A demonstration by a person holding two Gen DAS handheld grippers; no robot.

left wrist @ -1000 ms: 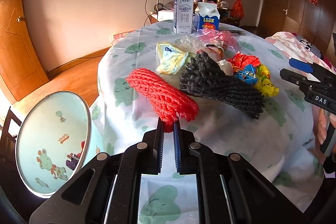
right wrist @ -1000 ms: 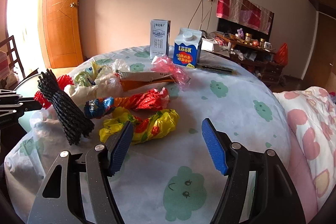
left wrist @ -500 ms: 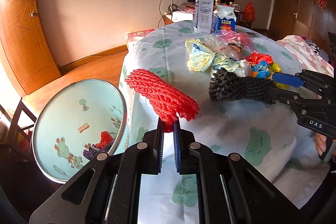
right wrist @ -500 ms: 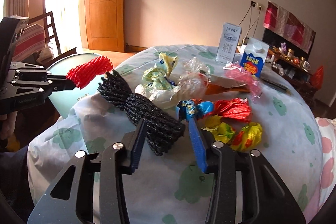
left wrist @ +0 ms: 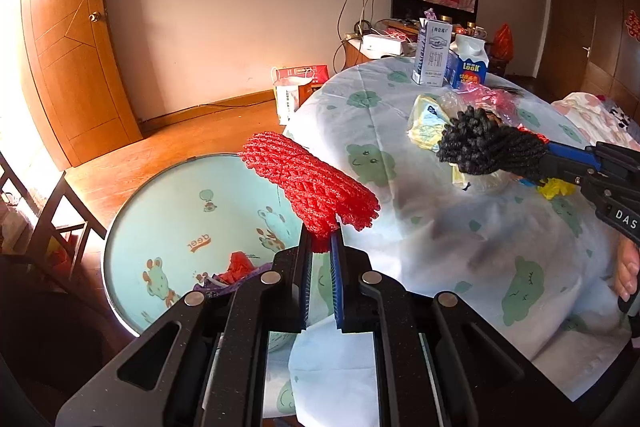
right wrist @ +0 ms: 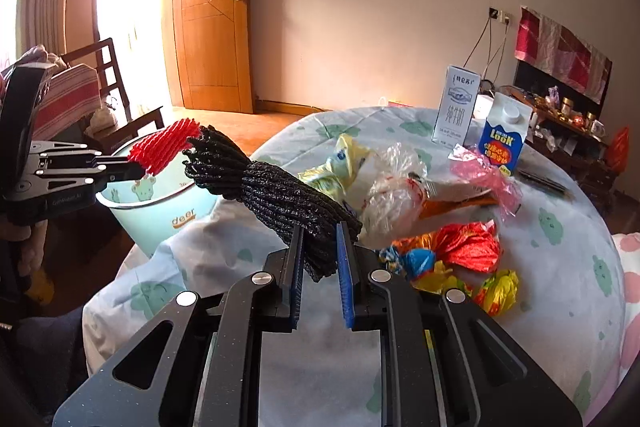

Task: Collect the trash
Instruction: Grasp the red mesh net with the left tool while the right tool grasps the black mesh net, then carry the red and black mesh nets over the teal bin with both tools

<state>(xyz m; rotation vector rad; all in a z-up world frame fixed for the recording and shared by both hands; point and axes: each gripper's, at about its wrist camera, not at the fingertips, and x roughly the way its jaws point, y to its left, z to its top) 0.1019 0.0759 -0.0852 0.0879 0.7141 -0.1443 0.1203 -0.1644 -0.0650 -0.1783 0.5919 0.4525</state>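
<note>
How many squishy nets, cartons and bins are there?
Nets: 2, the red net and the black net
Cartons: 2, the white carton and the blue carton
Bins: 1, the bin
Total: 5

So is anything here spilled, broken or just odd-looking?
Nothing spilled or broken. The oddity is the litter itself: crumpled wrappers and plastic bags lie strewn across the table, while two cartons stand upright and the bin beside it waits.
</note>
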